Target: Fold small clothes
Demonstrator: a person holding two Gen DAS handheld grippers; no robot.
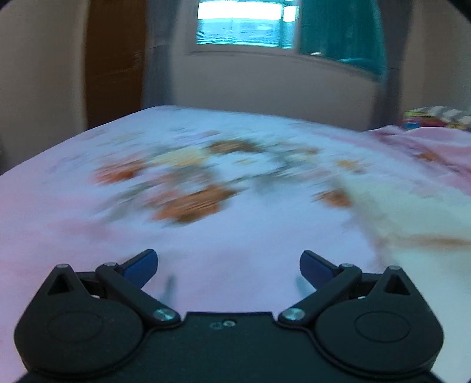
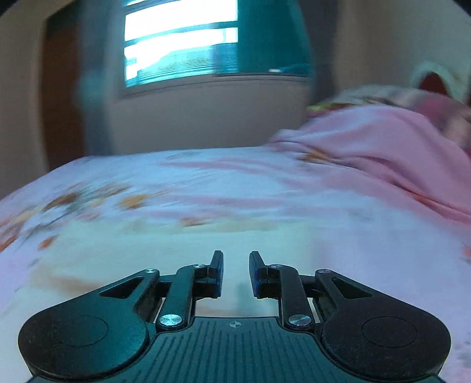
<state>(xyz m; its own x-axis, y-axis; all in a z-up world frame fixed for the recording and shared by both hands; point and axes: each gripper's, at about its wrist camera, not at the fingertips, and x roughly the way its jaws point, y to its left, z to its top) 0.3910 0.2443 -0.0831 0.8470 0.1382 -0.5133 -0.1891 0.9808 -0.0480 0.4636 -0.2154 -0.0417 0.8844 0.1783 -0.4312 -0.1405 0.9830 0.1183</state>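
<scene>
A pale cream garment (image 2: 164, 253) lies flat on the bed, blurred by motion, with a brownish strip near its left edge. My right gripper (image 2: 236, 256) hovers over its right part, jaws a narrow gap apart with nothing between them. In the left wrist view the same garment (image 1: 418, 218) lies off to the right. My left gripper (image 1: 228, 259) is open wide over bare sheet to its left, holding nothing.
The bed is covered by a pink sheet (image 1: 73, 212) with an orange flower print. A pink blanket (image 2: 382, 147) is bunched at the right, with colourful items (image 1: 435, 117) beyond it. Past the bed's far edge are a wall, a window (image 1: 244, 26), a teal curtain (image 2: 270, 38) and a brown door (image 1: 114, 64).
</scene>
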